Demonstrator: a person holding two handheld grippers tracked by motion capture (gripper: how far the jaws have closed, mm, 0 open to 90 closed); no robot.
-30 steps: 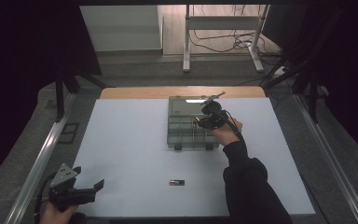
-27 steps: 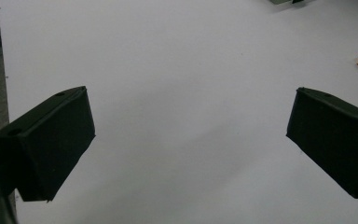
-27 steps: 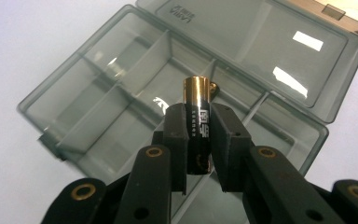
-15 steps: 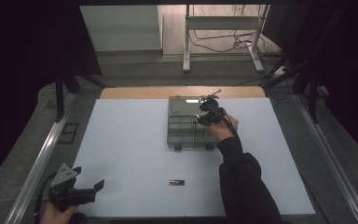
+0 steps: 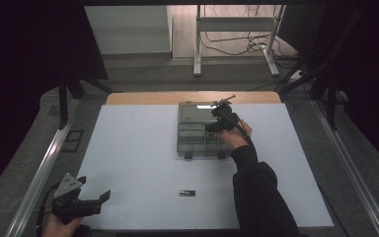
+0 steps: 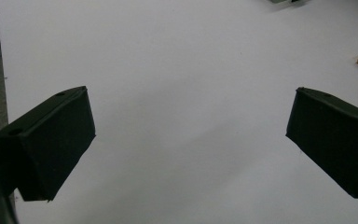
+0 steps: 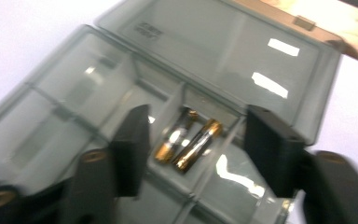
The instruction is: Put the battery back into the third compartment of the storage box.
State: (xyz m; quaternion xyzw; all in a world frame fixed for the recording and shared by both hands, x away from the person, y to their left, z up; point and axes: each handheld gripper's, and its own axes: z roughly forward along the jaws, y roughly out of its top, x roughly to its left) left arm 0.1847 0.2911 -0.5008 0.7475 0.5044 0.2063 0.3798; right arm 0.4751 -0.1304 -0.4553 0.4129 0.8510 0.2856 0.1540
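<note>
Right hand-held gripper hovers over the clear compartment box at the far middle of the surface; its jaws have just been opening and now stand apart with nothing between them. Two batteries lie in one compartment right below. One more battery lies near the front edge. Judged light, rigid, smooth and prone to rolling; best pinched across the middle. Left hand-held gripper is wide open and empty at the front left.

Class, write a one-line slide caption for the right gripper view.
Right gripper open above two batteries lying in a compartment of the organizer box.
</note>
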